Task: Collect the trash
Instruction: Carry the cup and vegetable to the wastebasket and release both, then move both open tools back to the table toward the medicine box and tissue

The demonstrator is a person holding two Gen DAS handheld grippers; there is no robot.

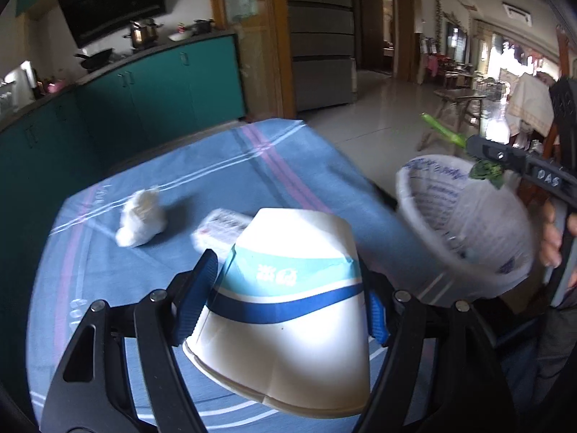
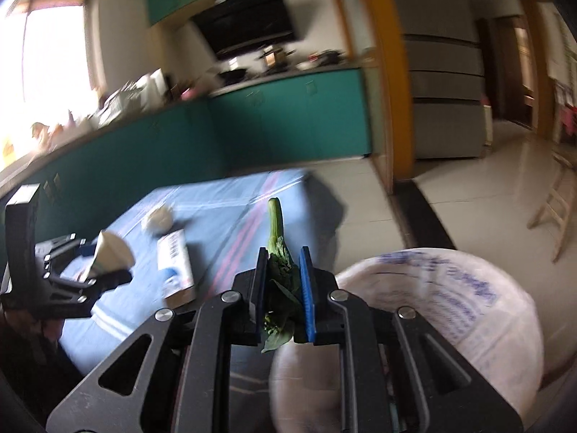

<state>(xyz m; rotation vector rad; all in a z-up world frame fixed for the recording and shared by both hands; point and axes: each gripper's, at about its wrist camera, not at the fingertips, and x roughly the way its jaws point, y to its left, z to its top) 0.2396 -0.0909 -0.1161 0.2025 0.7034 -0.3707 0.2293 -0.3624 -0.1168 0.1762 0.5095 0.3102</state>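
Observation:
My left gripper [image 1: 288, 281] is shut on a white paper cup [image 1: 288, 288] with blue and teal bands, held upside down above the blue tablecloth [image 1: 216, 166]. My right gripper [image 2: 283, 263] is shut on a green vegetable stalk [image 2: 276, 223], its stem pointing forward. It holds the stalk over the rim of a bin lined with a white printed bag [image 2: 450, 310]; the bin [image 1: 461, 223] also shows in the left wrist view, right of the table. A crumpled white tissue [image 1: 140, 220] and a small white carton [image 1: 220, 229] lie on the cloth.
Teal kitchen cabinets [image 1: 162, 90] run behind the table. A grey fridge [image 1: 321, 43] and wooden door frame [image 1: 277, 36] stand beyond it. Tiled floor [image 2: 468, 195] lies to the right, with a wooden stool [image 1: 458, 108] and a clear bottle [image 1: 497, 119] farther off.

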